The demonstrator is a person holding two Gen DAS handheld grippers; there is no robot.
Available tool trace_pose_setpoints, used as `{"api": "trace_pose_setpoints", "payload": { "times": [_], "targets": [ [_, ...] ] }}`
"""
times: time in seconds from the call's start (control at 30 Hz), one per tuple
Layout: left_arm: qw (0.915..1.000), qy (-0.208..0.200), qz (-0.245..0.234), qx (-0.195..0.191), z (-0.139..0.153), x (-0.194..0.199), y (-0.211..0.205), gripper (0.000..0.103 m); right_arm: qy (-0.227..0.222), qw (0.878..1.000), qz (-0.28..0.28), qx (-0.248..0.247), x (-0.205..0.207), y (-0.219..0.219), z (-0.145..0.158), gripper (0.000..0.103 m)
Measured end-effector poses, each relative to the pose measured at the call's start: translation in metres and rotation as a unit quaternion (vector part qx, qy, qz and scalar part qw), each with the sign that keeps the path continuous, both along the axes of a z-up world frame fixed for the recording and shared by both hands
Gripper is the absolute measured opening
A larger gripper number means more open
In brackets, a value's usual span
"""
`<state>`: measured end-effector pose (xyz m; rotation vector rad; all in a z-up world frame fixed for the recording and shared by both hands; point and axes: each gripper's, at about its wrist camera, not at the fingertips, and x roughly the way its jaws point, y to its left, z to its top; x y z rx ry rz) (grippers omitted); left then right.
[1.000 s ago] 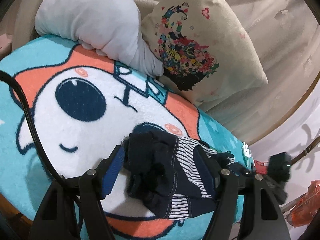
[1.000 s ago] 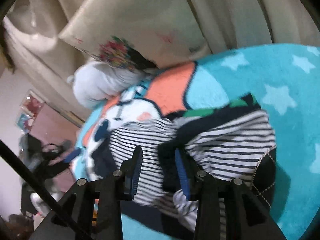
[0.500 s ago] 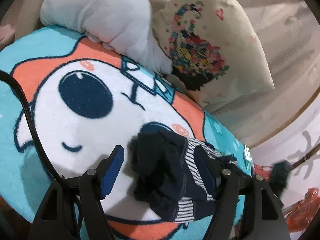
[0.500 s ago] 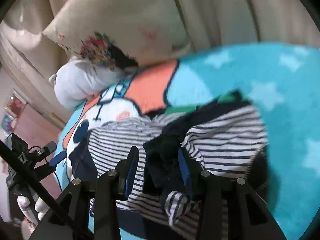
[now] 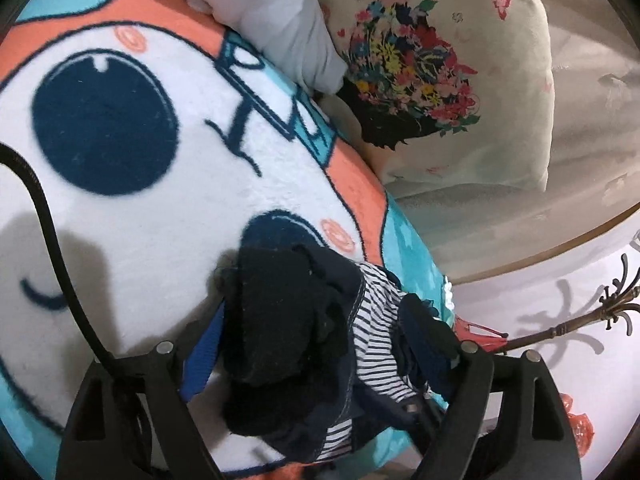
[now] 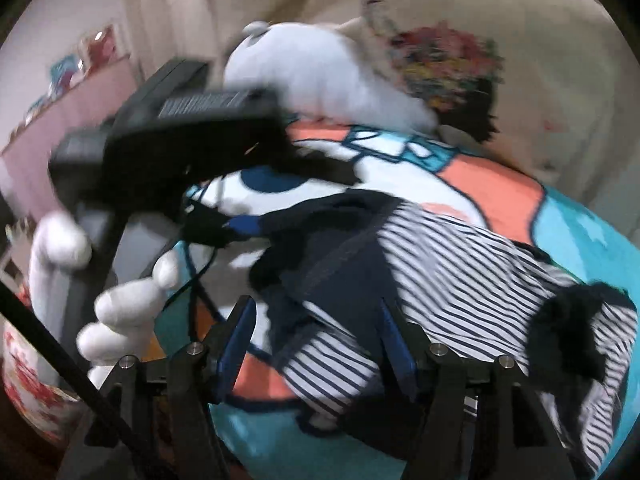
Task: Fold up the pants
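Note:
The pants (image 5: 312, 340) are navy with black-and-white stripes, bunched on the cartoon blanket (image 5: 132, 220). In the left wrist view my left gripper (image 5: 316, 348) stands wide open with the dark bunched end of the pants between its fingers. In the right wrist view my right gripper (image 6: 320, 340) is open around a navy and striped fold of the pants (image 6: 440, 280). The left gripper's body (image 6: 180, 136) and a white-gloved hand (image 6: 120, 312) show at the left, blurred.
A white plush pillow (image 5: 260, 8) and a cream floral cushion (image 5: 440, 72) lie at the blanket's far side. A bronze stand (image 5: 580, 320) and red plastic (image 5: 576, 428) are off the edge at right. A black cable (image 5: 52, 240) crosses the left.
My left gripper has moved forward over the bunched end of the pants. My right gripper has opened, letting go of the dark fold, and has swung left toward the left gripper.

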<state>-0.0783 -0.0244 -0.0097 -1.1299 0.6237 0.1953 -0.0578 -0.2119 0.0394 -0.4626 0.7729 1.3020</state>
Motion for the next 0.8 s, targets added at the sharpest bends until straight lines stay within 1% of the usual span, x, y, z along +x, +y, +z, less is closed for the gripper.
{"api": "trace_pose_setpoints", "payload": {
  "times": [0.03,0.07,0.1,0.13,0.17,0.2,0.23,0.27,0.33,0.43,0.47,0.6,0.67,0.73,0.8],
  "targets": [
    [0.9999,0.0,-0.009,0.005,0.001,0.003,-0.003,0.082,-0.006,1.0,0.002,-0.004,-0.003,0.005,-0.003,0.07],
    [0.9999,0.0,-0.014,0.009,0.001,0.005,-0.005,0.079,-0.013,1.0,0.002,-0.008,-0.006,0.009,-0.007,0.07],
    [0.9997,0.002,-0.019,0.013,0.001,0.006,-0.007,0.067,-0.022,1.0,0.001,-0.01,-0.008,0.011,-0.011,0.07],
    [0.9995,0.009,-0.024,0.02,0.001,0.008,-0.009,0.058,-0.037,0.999,-0.001,-0.011,-0.011,0.013,-0.015,0.07],
    [0.9993,0.015,-0.027,0.022,0.0,0.009,-0.01,0.039,-0.053,0.998,-0.004,-0.013,-0.014,0.015,-0.019,0.07],
    [0.9992,0.019,-0.029,0.02,-0.001,0.009,-0.009,0.034,-0.07,0.997,-0.015,-0.015,-0.017,0.017,-0.021,0.055],
    [0.9993,0.023,-0.023,0.02,0.0,0.008,-0.009,0.034,-0.082,0.996,-0.026,-0.016,-0.018,0.017,-0.021,0.037],
    [0.9993,0.024,-0.016,0.024,0.003,0.007,-0.011,0.033,-0.078,0.996,-0.031,-0.011,-0.016,0.018,-0.019,0.035],
    [0.9992,0.017,-0.012,0.033,0.012,0.005,-0.015,0.033,-0.034,0.998,-0.042,0.016,-0.003,0.009,-0.01,0.022],
    [0.9982,0.003,-0.021,0.056,0.038,0.017,-0.032,0.033,0.024,0.996,-0.065,0.062,0.02,-0.013,0.006,0.018],
    [0.9976,0.002,-0.029,0.064,0.045,0.023,-0.039,0.033,0.035,0.994,-0.072,0.074,0.026,-0.02,0.01,0.017],
    [0.9926,0.003,-0.075,0.095,0.07,0.065,-0.076,0.033,0.061,0.984,-0.113,0.121,0.048,-0.06,0.027,0.017],
    [0.9883,0.002,-0.106,0.11,0.081,0.093,-0.1,0.033,0.077,0.977,-0.141,0.142,0.063,-0.086,0.032,0.017],
    [0.9841,-0.001,-0.133,0.117,0.088,0.119,-0.122,0.037,0.091,0.968,-0.171,0.158,0.081,-0.113,0.034,0.017],
    [0.9812,-0.007,-0.151,0.12,0.092,0.131,-0.136,0.043,0.099,0.962,-0.198,0.161,0.099,-0.138,0.032,0.017]
  ]
}}
